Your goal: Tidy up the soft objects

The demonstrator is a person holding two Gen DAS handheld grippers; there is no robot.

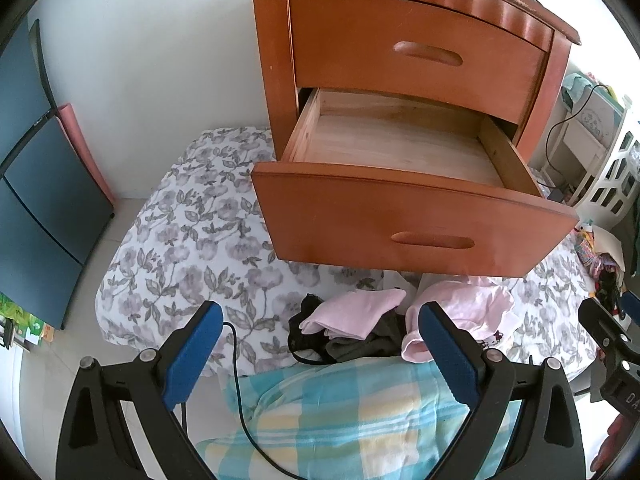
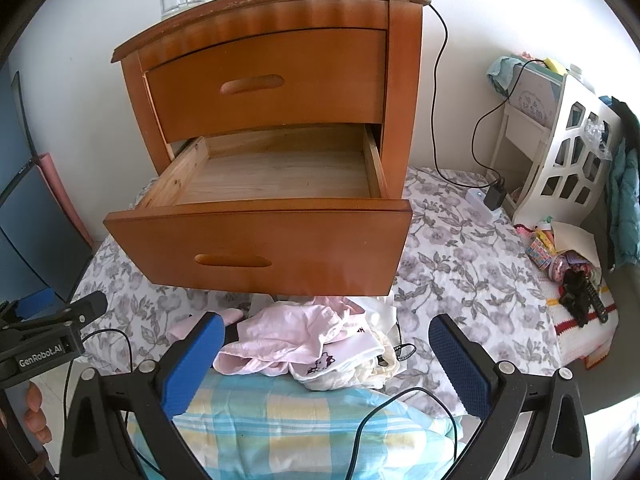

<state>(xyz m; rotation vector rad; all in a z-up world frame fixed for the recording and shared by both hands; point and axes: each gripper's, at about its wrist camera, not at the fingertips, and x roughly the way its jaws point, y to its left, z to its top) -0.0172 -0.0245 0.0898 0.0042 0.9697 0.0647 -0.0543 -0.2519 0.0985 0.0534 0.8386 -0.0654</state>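
Pink socks (image 1: pixel 352 312) lying folded on dark garments (image 1: pixel 340 340), just left of a crumpled pink garment (image 2: pixel 288 340) with a cartoon-print white piece (image 2: pixel 340 360) – all heaped on the floral bedspread (image 1: pixel 180 240), near the front of the wooden nightstand (image 2: pixel 280 60). Bottom drawer (image 2: pixel 260 248) pulled out, bare inside, hanging over the far edge of the pile. Left gripper (image 1: pixel 320 356) spread wide, holding nothing, poised over the socks; right gripper (image 2: pixel 326 360) likewise wide apart and unloaded, framing the pink garment.

Likely trouble: snagging a dark garment along with the socks, since touching – or dragging the black cable (image 2: pixel 380 408) that runs over the checked blanket (image 2: pixel 280 420). Also a risk of clipping the overhanging drawer front on the lift.
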